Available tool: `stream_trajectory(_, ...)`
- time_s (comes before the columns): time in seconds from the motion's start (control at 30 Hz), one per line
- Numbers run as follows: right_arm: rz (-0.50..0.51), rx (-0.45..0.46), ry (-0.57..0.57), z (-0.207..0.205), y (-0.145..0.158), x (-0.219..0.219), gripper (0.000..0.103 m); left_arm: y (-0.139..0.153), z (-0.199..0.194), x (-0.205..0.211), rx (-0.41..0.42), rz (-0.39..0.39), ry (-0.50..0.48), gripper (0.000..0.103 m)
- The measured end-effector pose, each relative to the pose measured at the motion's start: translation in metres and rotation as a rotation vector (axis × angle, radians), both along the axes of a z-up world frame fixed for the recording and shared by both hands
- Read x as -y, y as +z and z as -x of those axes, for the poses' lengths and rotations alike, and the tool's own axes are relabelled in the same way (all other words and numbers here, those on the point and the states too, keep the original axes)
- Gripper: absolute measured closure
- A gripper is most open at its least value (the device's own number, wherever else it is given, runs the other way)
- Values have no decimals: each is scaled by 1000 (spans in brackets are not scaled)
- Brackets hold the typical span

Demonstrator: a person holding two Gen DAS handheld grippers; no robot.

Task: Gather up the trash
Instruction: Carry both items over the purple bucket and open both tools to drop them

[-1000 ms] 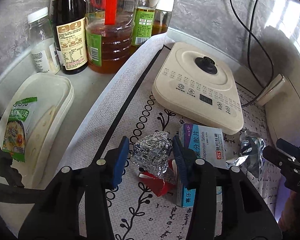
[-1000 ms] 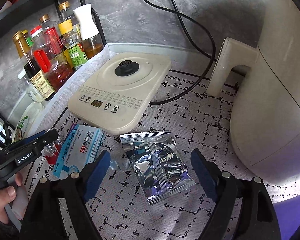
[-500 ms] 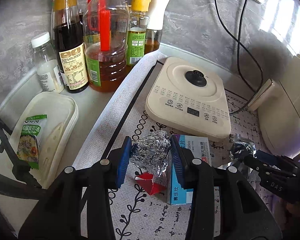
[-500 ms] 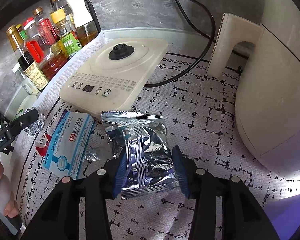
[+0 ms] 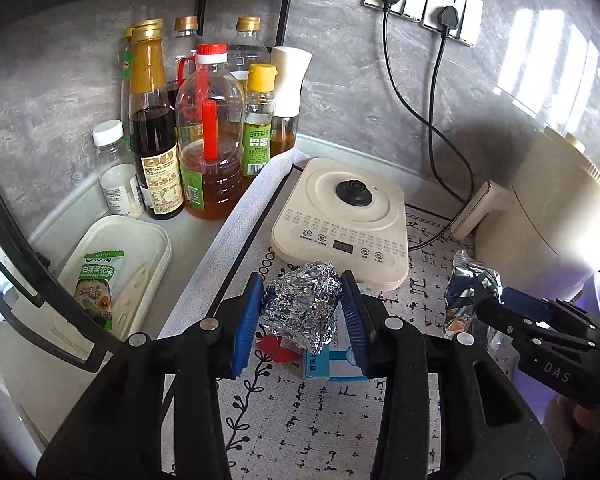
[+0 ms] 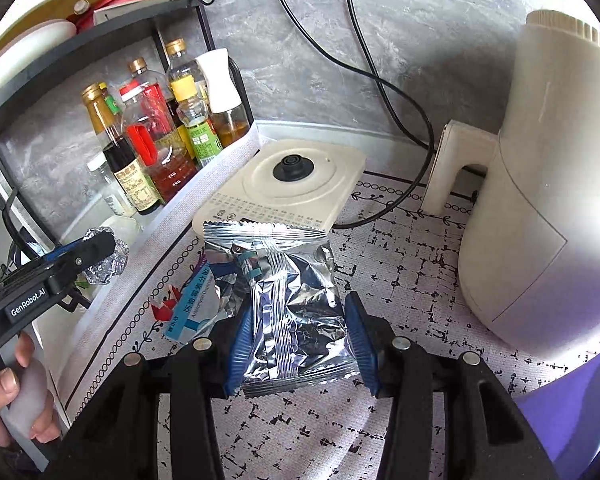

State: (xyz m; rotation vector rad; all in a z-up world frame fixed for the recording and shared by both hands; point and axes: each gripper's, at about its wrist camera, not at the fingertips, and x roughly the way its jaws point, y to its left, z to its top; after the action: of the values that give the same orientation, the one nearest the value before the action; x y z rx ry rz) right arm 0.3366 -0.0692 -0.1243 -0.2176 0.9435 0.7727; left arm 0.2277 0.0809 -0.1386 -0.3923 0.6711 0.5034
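Observation:
My left gripper (image 5: pixel 300 320) is shut on a crumpled ball of aluminium foil (image 5: pixel 300 308) and holds it above the patterned mat. The foil ball also shows in the right wrist view (image 6: pixel 106 256). My right gripper (image 6: pixel 300 344) is shut on a silver snack wrapper (image 6: pixel 284 292) and holds it up off the mat; the wrapper also shows in the left wrist view (image 5: pixel 470 296). A blue and white medicine box (image 6: pixel 194 308) and a small red paper scrap (image 6: pixel 162 306) lie on the mat below.
A cream induction base (image 5: pixel 340 224) sits mid-mat, a cream air fryer (image 6: pixel 540 184) at right with cables to wall sockets. Several sauce and oil bottles (image 5: pixel 208 148) stand at back left. A white lidded box with a soup packet (image 5: pixel 96 280) lies left. A purple surface (image 6: pixel 572 392) shows at the lower right.
Both grippers have risen from the mat, the left with the foil ball, the right with the silver wrapper, which it closed on. The box and red scrap stayed on the mat.

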Motion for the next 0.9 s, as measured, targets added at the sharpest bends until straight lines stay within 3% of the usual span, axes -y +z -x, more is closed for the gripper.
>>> stream_trajectory(0.47,-95,90,-4,44,70,43,58,35,51,30,76,-16,-4,63)
stream_trajectory(0.9,-128,157,-159,41,111,120,58,39,33,76,79,-16,-122,63)
